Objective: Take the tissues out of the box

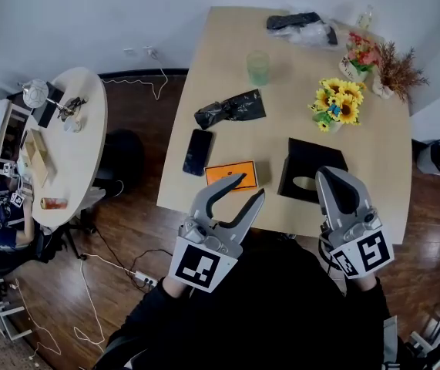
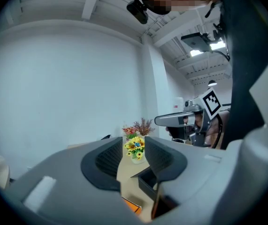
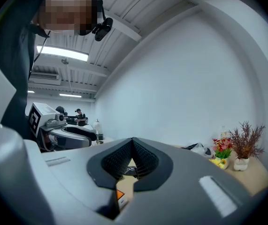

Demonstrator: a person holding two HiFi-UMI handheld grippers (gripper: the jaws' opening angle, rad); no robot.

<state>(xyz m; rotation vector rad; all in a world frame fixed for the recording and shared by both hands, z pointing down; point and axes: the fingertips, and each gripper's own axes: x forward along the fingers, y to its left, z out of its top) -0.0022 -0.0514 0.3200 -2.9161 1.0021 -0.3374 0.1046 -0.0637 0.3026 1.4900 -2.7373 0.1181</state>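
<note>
You are holding your left claw (image 1: 252, 185) with its jaws apart and empty, just beside the black tissue box (image 1: 300, 160) lying on the table (image 1: 227, 68). Your right claw (image 1: 324, 174), jaws pressed together and gripping nothing, is hovering at that box's near edge.

left gripper (image 1: 252, 185) parted, right gripper (image 1: 322, 173) closed

No readable text; only square coded markers (image 1: 202, 264) on left gripper (image 1: 250, 185), right gripper (image 1: 326, 174).
</note>
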